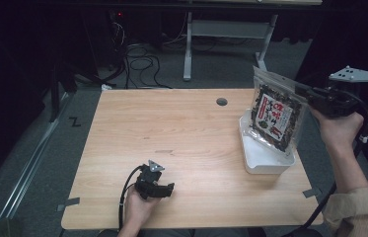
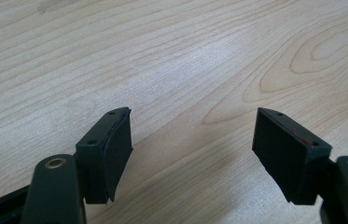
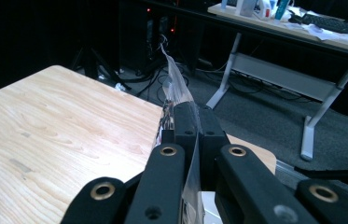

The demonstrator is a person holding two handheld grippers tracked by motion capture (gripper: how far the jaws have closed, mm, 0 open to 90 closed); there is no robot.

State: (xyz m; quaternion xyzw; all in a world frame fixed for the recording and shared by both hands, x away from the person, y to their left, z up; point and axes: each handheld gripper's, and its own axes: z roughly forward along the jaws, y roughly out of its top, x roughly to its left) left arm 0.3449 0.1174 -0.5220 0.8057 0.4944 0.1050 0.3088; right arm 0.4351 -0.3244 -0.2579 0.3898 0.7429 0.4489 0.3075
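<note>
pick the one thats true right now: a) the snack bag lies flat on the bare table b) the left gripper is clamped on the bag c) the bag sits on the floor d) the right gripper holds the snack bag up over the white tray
d: in the high view the right gripper pinches the snack bag at its edge, hanging over the white tray, while the left gripper rests open on the table.

Counter (image 1: 171,128): pale wood-grain top, smooth, slight sheen. Snack bag (image 1: 276,116): clear glossy plastic film, crinkled, with a printed paper-like label. Tray (image 1: 263,160): white plastic, smooth. Fingers (image 2: 283,149): matt black, rubbery pads on hard plastic.
</note>
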